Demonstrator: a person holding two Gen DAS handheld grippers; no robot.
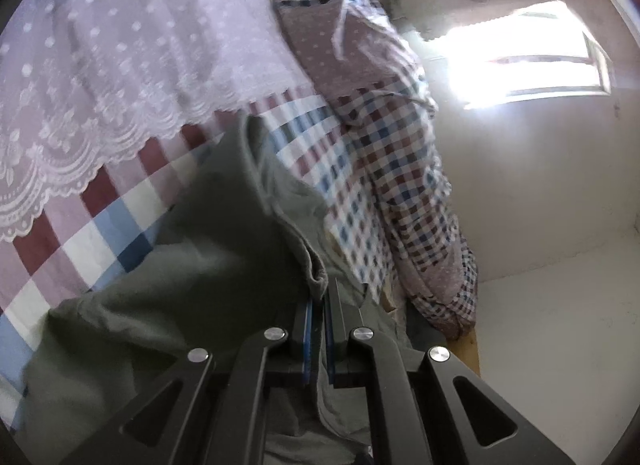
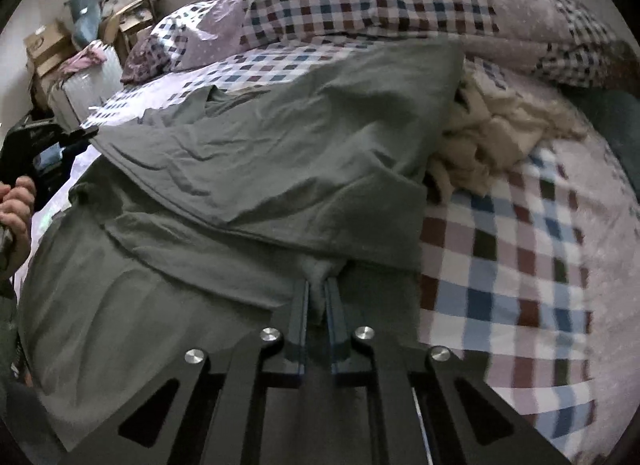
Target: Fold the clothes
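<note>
Both grippers have hold of the grey garment point(image 2: 280, 153) on the bed point(image 2: 520, 265); the left gripper point(image 1: 318, 297) is clamped tight on a bunched hem, jaws all but closed with cloth squeezed between them; the right gripper point(image 2: 318, 285) is likewise nipped shut on a small tuck of grey cloth at the garment's near edge. The fold looks under way, by my reading: one broad panel already lies doubled over the lower layer, its edge running diagonally across the middle; the rest is not yet squared up, and no neat stack is in sight, so most of the work seems left. The garment spreads over the near half of the bed, reaching toward the left edge; it is soft, thin, creased, with ripples along the folded panel. A cream garment point(image 2: 492, 137) lies crumpled just beside it toward the right; a checked quilt point(image 2: 360, 1) is heaped along the far edge; a lace cover point(image 1: 120, 65) drapes the bed in the left view.
</note>
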